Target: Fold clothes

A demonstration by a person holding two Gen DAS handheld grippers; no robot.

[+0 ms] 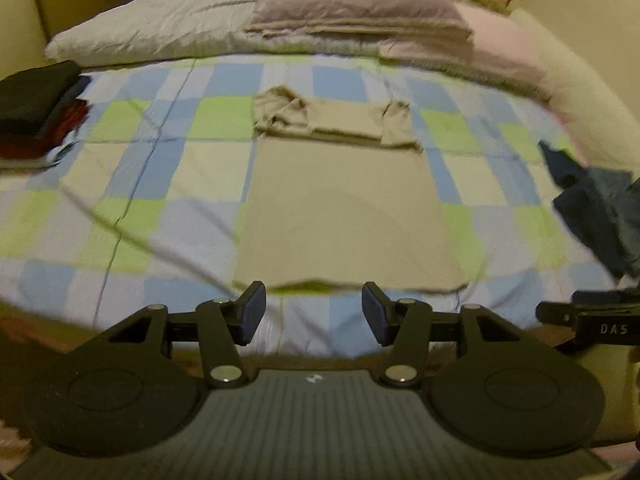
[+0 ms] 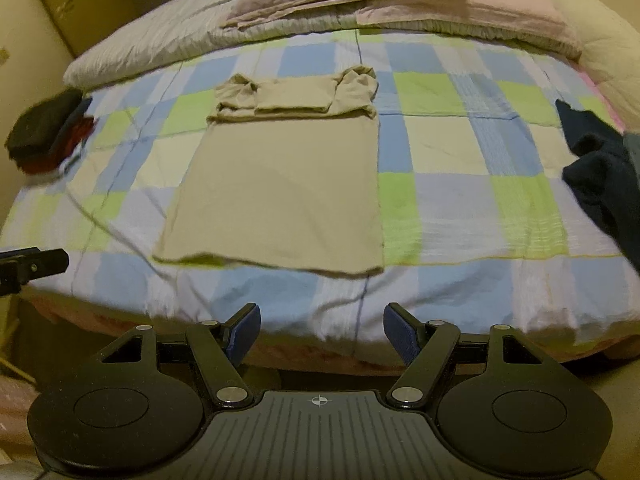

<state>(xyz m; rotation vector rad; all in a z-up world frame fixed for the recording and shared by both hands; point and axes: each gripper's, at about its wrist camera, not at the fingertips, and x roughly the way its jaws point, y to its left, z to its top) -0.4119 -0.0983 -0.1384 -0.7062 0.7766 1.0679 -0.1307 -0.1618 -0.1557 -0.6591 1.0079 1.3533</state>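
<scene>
Both the left gripper (image 1: 314, 312) and right gripper (image 2: 322, 334) are held wide open and empty, the beige shirt (image 1: 344, 208) spread flat just beyond the fingers, presumably for folding.

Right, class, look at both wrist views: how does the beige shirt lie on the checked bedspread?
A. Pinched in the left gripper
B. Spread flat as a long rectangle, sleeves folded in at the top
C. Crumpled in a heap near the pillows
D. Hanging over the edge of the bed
B: the beige shirt lies flat as a long rectangle on the checked bedspread, sleeves tucked in at its far end; no gripper touches it.
</scene>
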